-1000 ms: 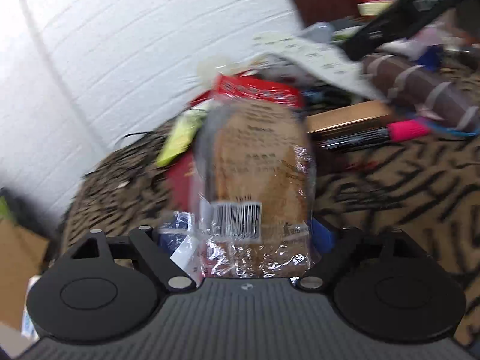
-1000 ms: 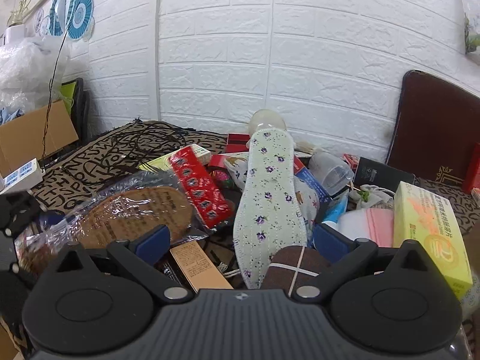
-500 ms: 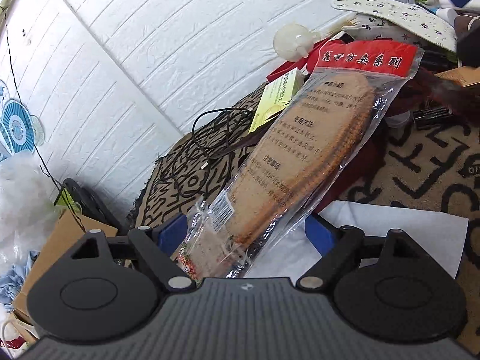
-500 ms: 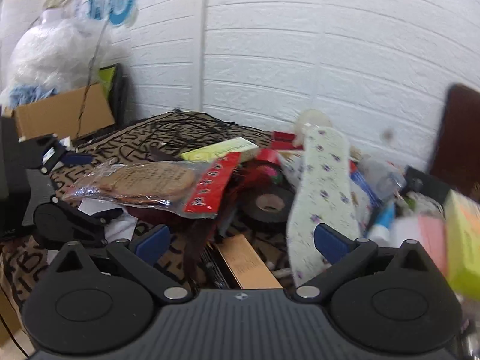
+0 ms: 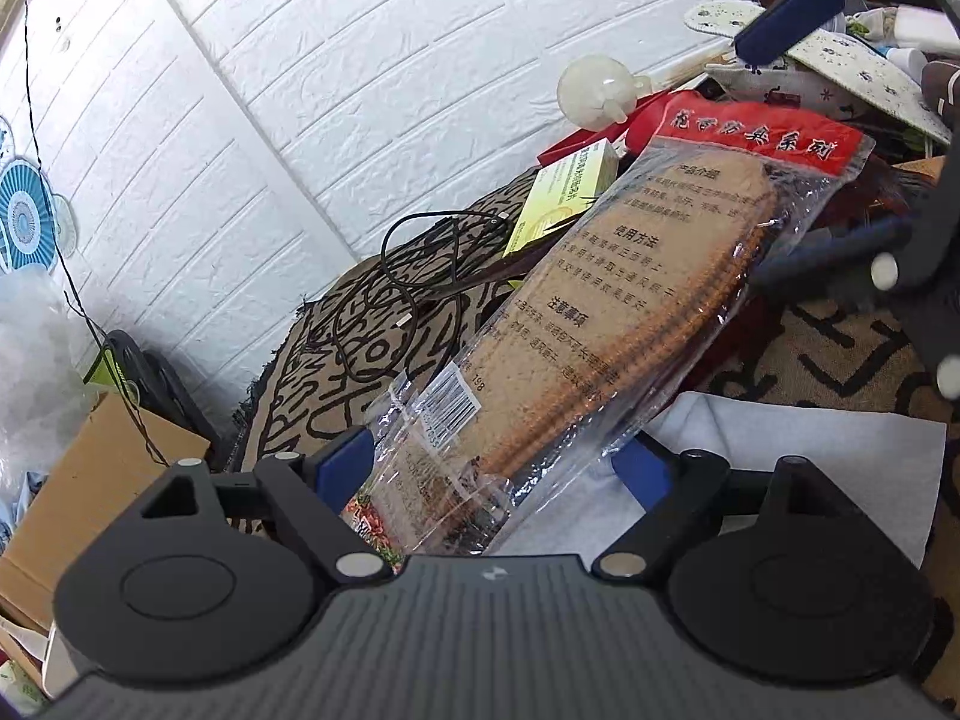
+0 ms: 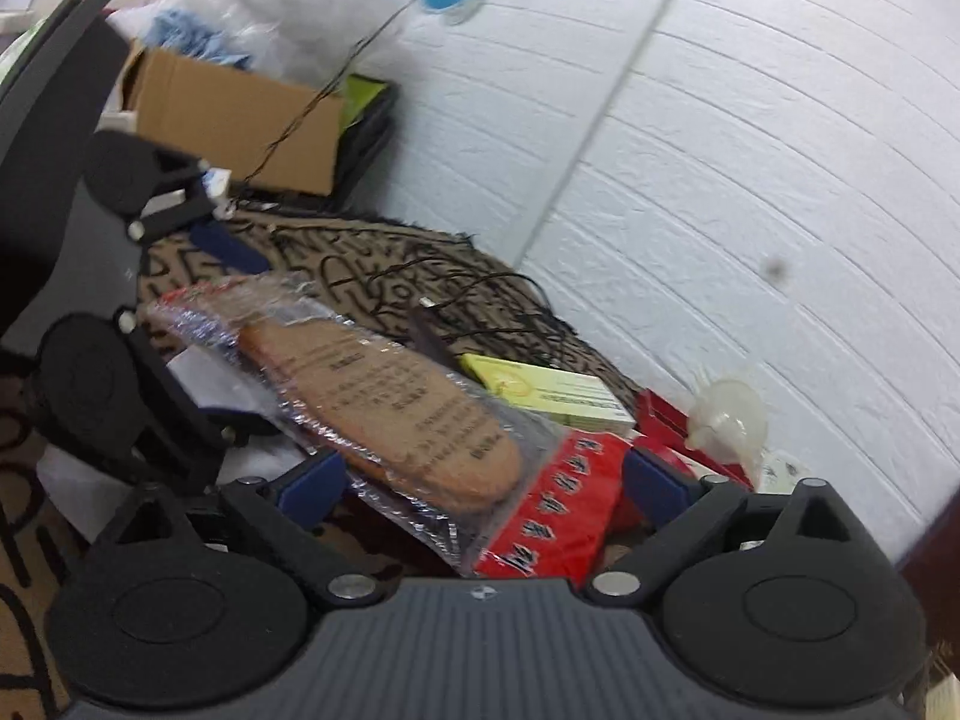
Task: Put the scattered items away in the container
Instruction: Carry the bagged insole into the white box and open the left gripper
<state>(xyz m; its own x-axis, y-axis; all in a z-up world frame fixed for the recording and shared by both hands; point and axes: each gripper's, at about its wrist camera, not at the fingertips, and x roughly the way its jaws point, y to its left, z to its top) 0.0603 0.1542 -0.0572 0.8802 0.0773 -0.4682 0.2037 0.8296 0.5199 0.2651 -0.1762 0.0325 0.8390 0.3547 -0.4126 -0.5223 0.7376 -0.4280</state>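
We hold the insole packet (image 5: 606, 324) by its barcode end in our left gripper (image 5: 504, 468), jaws gripping wide; right gripper (image 6: 480, 483) jaws open around its red header. Slick plastic could slip toward 6 o'clock onto the desk (image 5: 840, 354).

Left wrist camera sits low behind my left gripper (image 5: 501, 468), tilted, facing the white brick wall (image 5: 360, 60) close over the packaged insoles (image 5: 630, 300). Right wrist camera looks from the pack's opposite, red-header end, very near. Both share pack, yellow-green box (image 6: 552, 390), black cable (image 5: 408, 276)
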